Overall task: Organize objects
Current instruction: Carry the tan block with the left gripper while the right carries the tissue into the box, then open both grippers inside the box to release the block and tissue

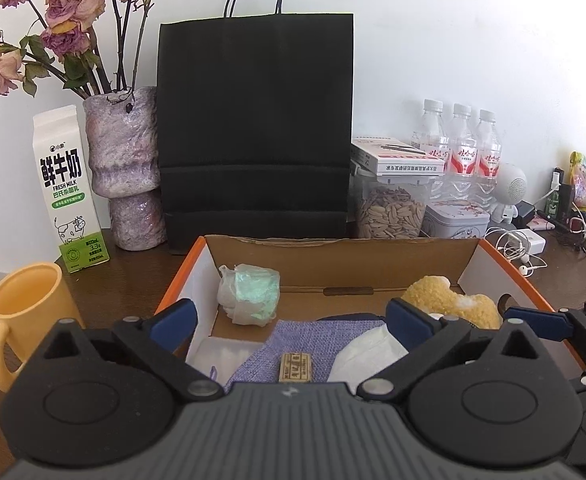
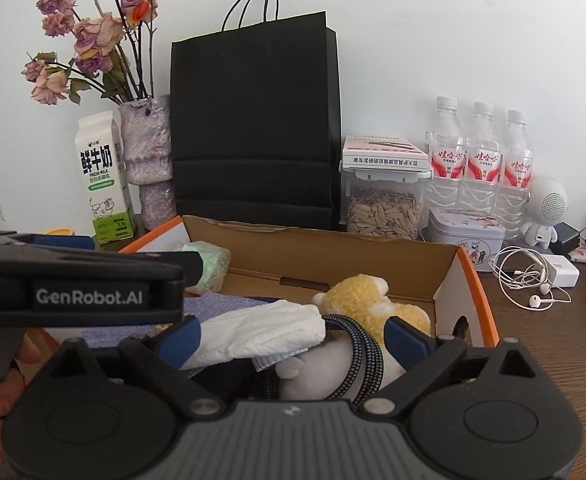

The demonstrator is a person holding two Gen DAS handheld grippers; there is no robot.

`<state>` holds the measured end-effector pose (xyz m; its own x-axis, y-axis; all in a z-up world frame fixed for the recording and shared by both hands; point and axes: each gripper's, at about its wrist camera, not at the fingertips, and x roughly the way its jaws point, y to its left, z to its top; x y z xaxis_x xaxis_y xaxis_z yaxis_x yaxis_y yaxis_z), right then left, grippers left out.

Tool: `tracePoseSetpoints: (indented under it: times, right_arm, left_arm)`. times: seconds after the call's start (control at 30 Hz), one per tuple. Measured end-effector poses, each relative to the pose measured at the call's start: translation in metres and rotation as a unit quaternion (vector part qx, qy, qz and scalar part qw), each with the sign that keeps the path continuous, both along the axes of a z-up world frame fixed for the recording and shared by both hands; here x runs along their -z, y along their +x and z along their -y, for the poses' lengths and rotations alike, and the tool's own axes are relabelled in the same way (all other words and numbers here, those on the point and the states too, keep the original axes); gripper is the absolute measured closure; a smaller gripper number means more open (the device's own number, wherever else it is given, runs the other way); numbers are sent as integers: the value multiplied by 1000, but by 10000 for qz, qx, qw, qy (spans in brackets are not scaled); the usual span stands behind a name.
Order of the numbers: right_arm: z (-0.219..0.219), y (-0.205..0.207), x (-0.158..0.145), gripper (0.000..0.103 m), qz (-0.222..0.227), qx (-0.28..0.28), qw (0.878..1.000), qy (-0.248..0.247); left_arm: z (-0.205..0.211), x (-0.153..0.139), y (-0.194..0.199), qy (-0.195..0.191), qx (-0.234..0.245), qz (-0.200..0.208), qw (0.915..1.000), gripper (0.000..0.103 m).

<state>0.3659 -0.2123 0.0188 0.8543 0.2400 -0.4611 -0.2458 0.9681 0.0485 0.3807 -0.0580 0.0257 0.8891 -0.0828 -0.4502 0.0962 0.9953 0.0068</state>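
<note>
The left gripper (image 1: pixel 291 318) stood wide, nothing between its jaws, over the box (image 1: pixel 333 258). The right gripper (image 2: pixel 293 332) was wide too, empty, above a white cloth (image 2: pixel 261 332) and a braided cable (image 2: pixel 357 356). Inside the box a yellow plush (image 2: pixel 367 300) lay at two o'clock, a wrapped bundle (image 1: pixel 249 294) at eleven. A black bag (image 1: pixel 255 128) stood behind, at twelve.
</note>
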Motion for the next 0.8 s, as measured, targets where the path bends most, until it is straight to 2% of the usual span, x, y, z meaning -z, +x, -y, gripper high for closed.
tracePoseSetpoints:
  times: [0.4,0.8]
  right_arm:
    - [1,-2,-1,4,7,39,10000,14]
    - [0,-32,-2,4,115,101,9998,-146]
  left_arm:
    - [-1,-2,-4,-64,-30,36,10000,0]
    - [-3,-5,-38,-110,-44,4,9999,0]
